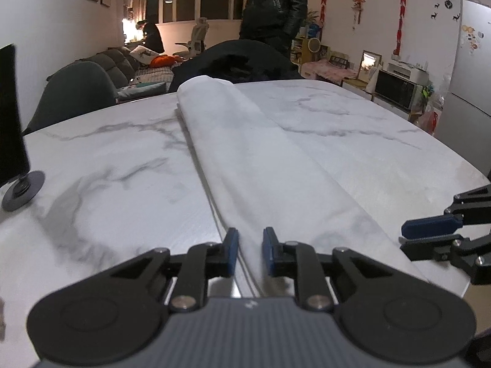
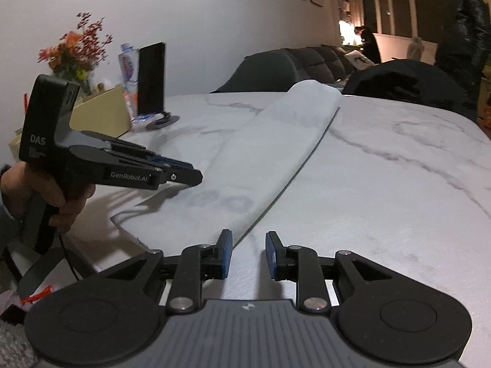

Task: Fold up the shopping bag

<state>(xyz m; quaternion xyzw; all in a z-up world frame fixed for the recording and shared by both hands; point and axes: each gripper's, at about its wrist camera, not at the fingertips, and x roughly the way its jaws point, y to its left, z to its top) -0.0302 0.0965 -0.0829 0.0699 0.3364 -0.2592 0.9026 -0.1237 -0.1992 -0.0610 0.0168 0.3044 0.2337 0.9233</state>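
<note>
Left gripper [image 1: 250,251], jaws slightly apart and holding nothing, straddles the near end of the folded shopping bag [image 1: 245,153], which runs toward twelve o'clock; right gripper [image 2: 248,256], also empty, sits beside its edge.

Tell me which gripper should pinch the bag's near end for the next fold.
Probably left. The left gripper is open with the near end of the shopping bag between its fingers. The right gripper, also open, sits at the bag's right edge, mostly over bare table.
</note>
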